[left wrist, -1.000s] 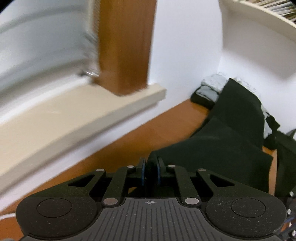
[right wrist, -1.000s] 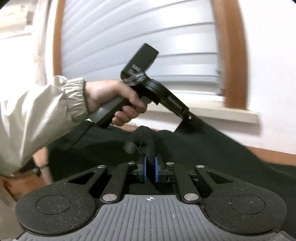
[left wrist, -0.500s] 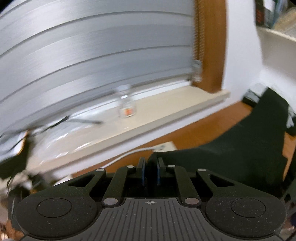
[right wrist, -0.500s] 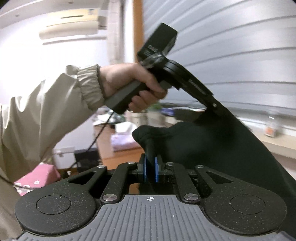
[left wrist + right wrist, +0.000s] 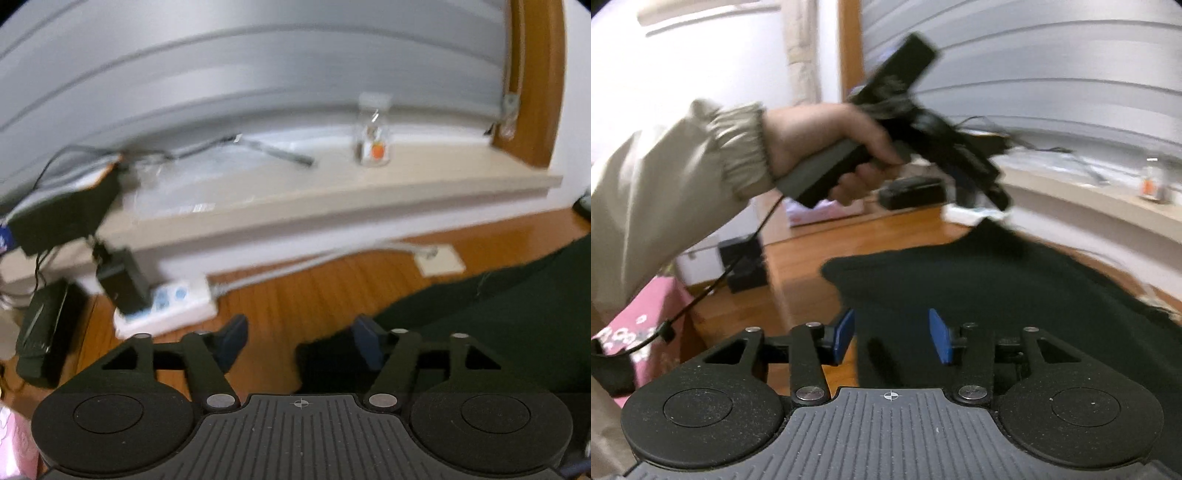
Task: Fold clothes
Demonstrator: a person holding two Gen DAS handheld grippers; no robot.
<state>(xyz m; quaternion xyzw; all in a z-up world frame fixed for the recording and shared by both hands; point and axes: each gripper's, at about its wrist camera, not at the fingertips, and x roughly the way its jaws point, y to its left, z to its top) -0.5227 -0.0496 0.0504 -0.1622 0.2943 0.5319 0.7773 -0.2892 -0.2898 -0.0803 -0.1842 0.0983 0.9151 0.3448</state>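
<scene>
Dark cloth (image 5: 1015, 295) sprawls on the wooden table (image 5: 314, 288), its far end cut off; left tool (image 5: 299, 341) and right tool (image 5: 892, 338) are both opening, cloth loose between them.

left wrist: faces the windowsill (image 5: 369, 199), tilted down, low over the bench (image 5: 314, 288)
right wrist: faces toward 10 o'clock
shared: windowsill jar (image 5: 373, 142), dark garment (image 5: 979, 280)

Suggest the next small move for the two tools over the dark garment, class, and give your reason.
Probably draw both tools back clear of the garment, then pick new grip points for the next fold. The left tool and right tool are both opening, their pads no longer pinching, and the cloth lies spread on the wooden floor.
</scene>
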